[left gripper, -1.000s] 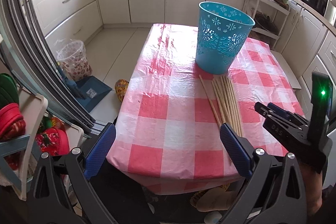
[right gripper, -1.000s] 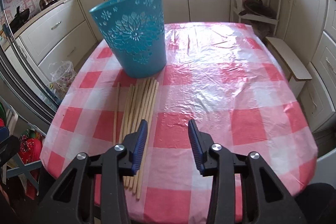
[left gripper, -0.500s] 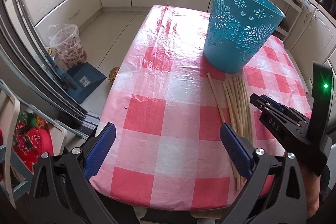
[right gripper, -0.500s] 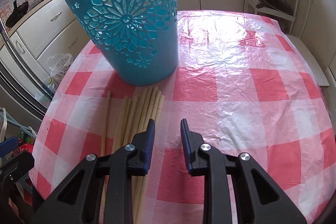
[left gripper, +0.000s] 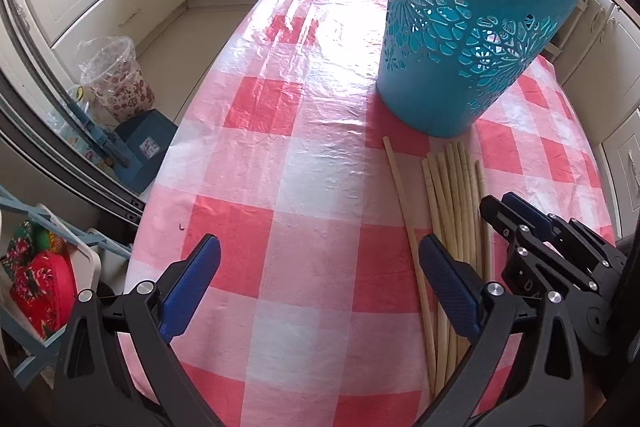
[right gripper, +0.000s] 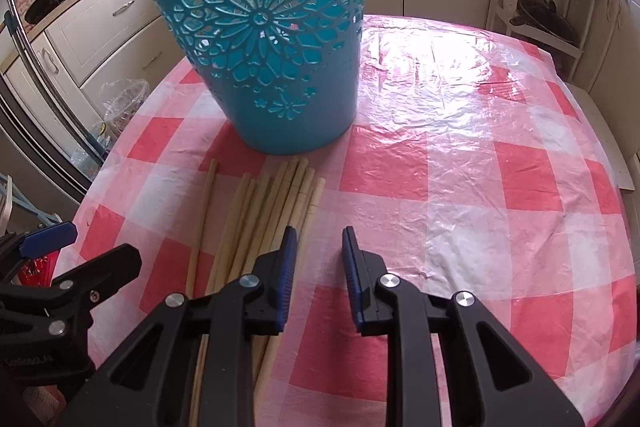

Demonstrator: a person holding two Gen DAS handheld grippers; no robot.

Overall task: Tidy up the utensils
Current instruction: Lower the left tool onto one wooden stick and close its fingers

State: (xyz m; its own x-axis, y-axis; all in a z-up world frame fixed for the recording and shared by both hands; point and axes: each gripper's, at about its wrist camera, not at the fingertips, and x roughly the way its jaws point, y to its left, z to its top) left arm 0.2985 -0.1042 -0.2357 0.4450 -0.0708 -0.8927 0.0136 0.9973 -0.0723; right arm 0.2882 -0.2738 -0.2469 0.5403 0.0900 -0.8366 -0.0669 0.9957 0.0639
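Chopsticks [right gripper: 256,227] flat on worktop [right gripper: 460,187] at basket's [right gripper: 256,39] six o'clock | thin, light, stiff, likely to roll; best pinched mid-length | right claw [right gripper: 318,267] narrowing, empty | left claw [left gripper: 316,291] wide, empty.

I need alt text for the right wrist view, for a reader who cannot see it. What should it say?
Wooden chopsticks lie in a loose bundle on a red-and-white checked tablecloth, just in front of an upright teal basket. The right gripper reaches in from below, its jaws narrowly apart and just closing, with nothing between them.
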